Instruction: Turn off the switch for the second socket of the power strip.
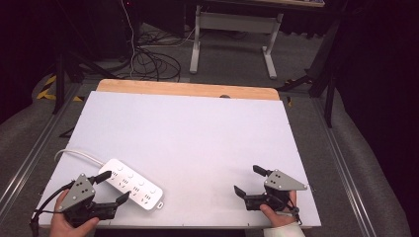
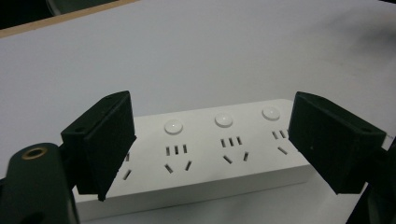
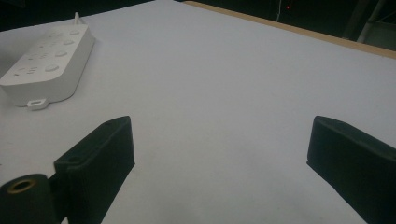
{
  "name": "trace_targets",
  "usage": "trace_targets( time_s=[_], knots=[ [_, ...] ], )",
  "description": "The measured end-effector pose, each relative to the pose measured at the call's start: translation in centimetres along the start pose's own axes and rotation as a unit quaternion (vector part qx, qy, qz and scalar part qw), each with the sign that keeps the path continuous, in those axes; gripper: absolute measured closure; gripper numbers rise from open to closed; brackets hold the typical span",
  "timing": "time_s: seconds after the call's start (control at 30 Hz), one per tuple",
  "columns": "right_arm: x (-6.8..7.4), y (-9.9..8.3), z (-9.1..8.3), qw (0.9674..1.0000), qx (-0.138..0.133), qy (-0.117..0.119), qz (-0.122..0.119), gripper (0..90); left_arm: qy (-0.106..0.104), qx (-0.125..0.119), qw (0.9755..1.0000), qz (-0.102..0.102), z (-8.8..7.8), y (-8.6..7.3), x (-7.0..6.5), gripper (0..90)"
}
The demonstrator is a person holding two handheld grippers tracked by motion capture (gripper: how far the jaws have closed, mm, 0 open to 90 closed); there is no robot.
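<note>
Near the front left corner of the table, a white power strip is lying flat, its long axis running diagonally from the far left, where its white cord is trailing off, toward the near right, where a small hanging tab is sticking out. The left hand-held gripper is sitting right at the strip's near-left long side, pointing across it rather than along it, so the strip lies straight ahead of its jaws. In the left gripper view the power strip is stretching sideways between the two black jaws, which are standing wide apart and gripping nothing; whether the tips are already brushing the casing is hard to say from here. The person's left hand is holding the tool low and nearly level. The right hand-held gripper is resting well apart at the front right, its jaws likewise spread and empty over bare table, so the left one is clearly the nearer.
</note>
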State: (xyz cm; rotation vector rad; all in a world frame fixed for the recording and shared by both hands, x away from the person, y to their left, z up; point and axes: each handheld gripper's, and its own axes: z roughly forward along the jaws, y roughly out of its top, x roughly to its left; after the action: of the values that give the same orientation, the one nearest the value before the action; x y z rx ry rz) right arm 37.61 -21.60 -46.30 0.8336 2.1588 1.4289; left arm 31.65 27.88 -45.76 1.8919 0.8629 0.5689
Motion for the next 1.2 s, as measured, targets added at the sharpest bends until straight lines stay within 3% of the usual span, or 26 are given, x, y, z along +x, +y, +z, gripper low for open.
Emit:
trace_targets(
  time_s=[0.37, 0.67, 0.83, 1.2],
  knots=[
    [0.2, -0.1, 0.2, 0.9999, 0.006, 0.006, -0.011, 9.5, 0.009, -0.005, 0.9999, 0.013, -0.1, 0.1, -0.1, 16.8],
    [0.3, 0.0, 0.2, 0.9998, 0.008, 0.009, -0.013, 10.1, 0.012, -0.005, 0.9999, 0.007, -0.4, 0.3, 0.0, 18.0],
    [0.2, -0.1, 0.2, 0.9998, 0.009, 0.01, -0.011, 10.2, 0.011, -0.002, 0.9997, 0.021, -0.7, 0.7, 0.0, 22.6],
    [0.3, -0.1, 0.3, 0.9998, 0.011, 0.013, -0.01, 10.1, 0.004, -0.003, 1.0, 0.008, -1.3, 1.8, 0.4, 25.4]
  ],
)
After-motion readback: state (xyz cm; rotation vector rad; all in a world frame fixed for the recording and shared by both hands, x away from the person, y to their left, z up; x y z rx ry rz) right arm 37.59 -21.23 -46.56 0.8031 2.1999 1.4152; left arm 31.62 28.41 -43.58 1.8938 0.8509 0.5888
